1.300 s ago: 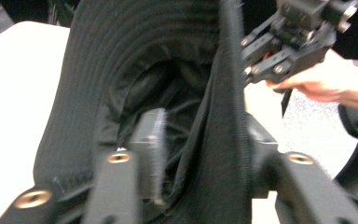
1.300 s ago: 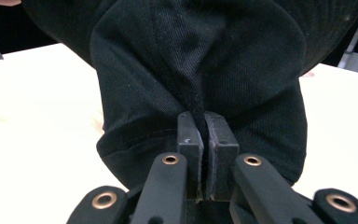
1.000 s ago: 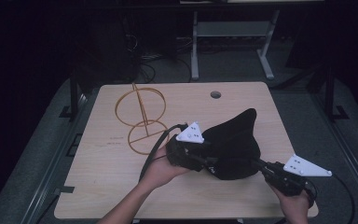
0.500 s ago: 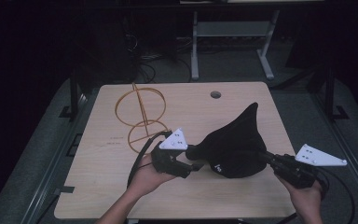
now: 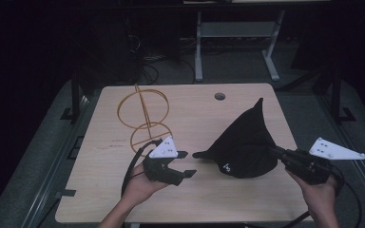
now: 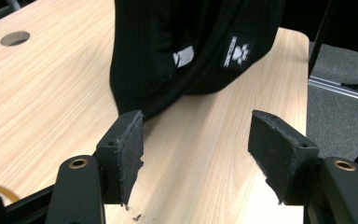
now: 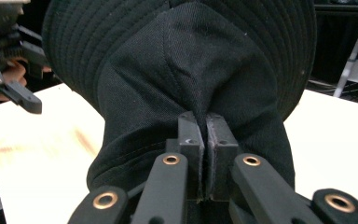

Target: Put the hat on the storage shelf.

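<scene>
Black hat (image 5: 244, 147) pinched in right tongs (image 7: 204, 140), left tongs (image 6: 196, 140) just opened, empty

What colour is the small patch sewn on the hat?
Black square patch with white print, clearest in the left gripper view.

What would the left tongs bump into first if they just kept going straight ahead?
Most likely the black hat: its lower edge lies just ahead of the open left tongs, nearer one pad.

The hat's (image 6: 191, 51) crown runs off the frame's top (left gripper view), its label unreadable.
</scene>
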